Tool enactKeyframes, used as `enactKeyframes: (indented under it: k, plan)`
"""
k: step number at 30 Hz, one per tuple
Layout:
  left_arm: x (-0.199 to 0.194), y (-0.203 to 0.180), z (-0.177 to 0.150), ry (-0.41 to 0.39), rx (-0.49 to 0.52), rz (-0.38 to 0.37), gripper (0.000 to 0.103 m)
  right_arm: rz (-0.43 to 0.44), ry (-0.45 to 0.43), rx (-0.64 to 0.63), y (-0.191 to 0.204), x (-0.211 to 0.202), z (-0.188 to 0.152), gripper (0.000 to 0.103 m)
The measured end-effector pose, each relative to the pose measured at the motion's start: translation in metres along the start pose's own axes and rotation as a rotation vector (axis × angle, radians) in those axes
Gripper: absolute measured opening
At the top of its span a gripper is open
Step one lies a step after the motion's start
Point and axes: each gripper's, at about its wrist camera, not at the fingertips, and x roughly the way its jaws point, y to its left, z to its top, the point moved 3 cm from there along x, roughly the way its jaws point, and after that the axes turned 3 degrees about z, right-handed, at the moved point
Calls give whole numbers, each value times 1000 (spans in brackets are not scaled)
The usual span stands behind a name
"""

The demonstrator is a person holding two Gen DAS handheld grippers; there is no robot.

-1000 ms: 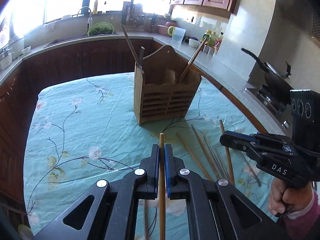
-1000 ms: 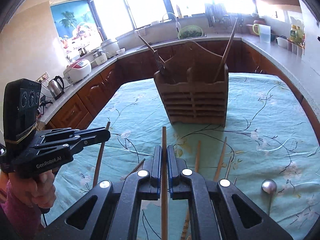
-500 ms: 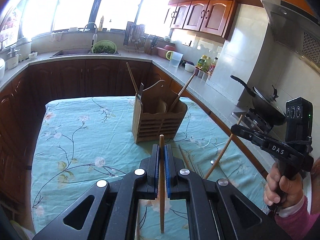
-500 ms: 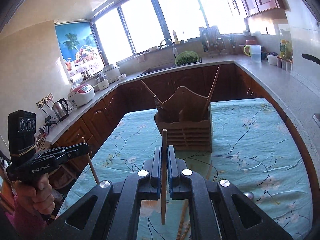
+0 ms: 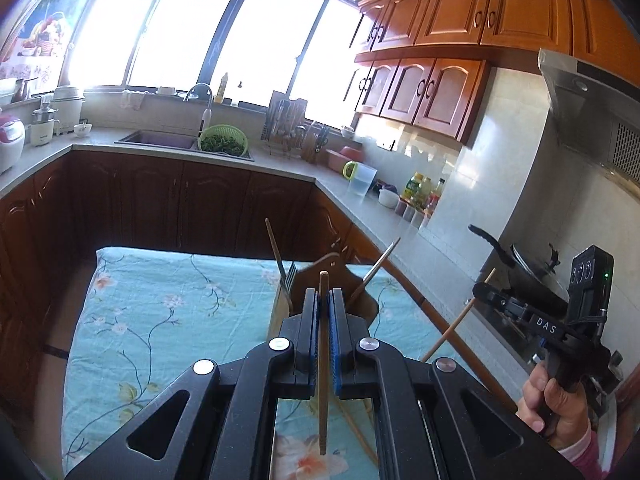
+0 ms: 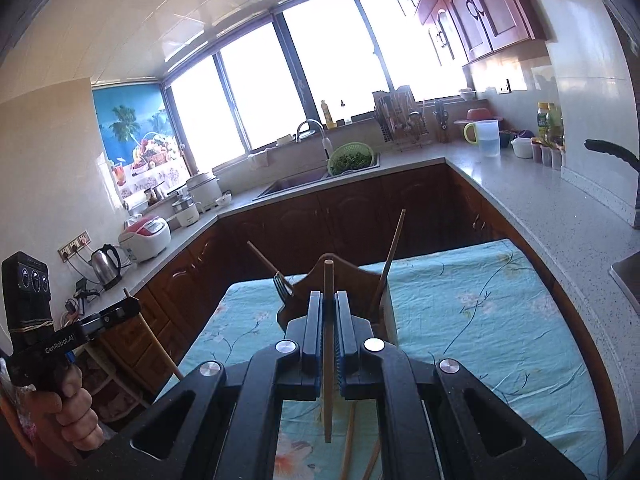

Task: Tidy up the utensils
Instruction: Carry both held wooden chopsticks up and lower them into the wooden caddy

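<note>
Left wrist view: the black left gripper [image 5: 323, 312] clamps an upright thin wooden chopstick [image 5: 322, 364]; the right gripper [image 6: 329, 312] pinches another wooden chopstick [image 6: 328, 360] above the slatted wooden utensil holder [image 6: 390, 312].

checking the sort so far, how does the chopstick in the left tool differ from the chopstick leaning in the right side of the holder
The chopstick in the left tool is clamped and stands nearly upright; the leaning chopstick slants outward, untouched by either tool.
The held one hangs above the tablecloth with its lower end free; the leaning one has its lower end down inside the wooden holder.
Both are plain slim wooden sticks.
</note>
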Motion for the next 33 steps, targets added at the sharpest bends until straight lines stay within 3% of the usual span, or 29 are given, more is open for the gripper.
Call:
enactKeyframes:
  k: [8, 14, 18, 26, 31, 33]
  plan:
    - [29, 1, 53, -135, -23, 22, 3, -36, -137, 33, -17, 12, 68, 5]
    - [77, 11, 67, -175, -65, 63, 3, -64, -159, 35, -30, 42, 94, 5]
    - [115, 18, 55, -163, -101, 91, 3, -76, -131, 41, -40, 69, 87, 5]
    - [175, 13, 6, -83, -103, 137, 3, -80, -22, 89, -60, 117, 39, 5]
    - [202, 9, 0, -1, -76, 142, 3, -76, 40, 131, -70, 136, 18, 5]
    - [207, 7, 1, -5, -61, 158, 4, -81, 34, 130, -70, 135, 18, 5]
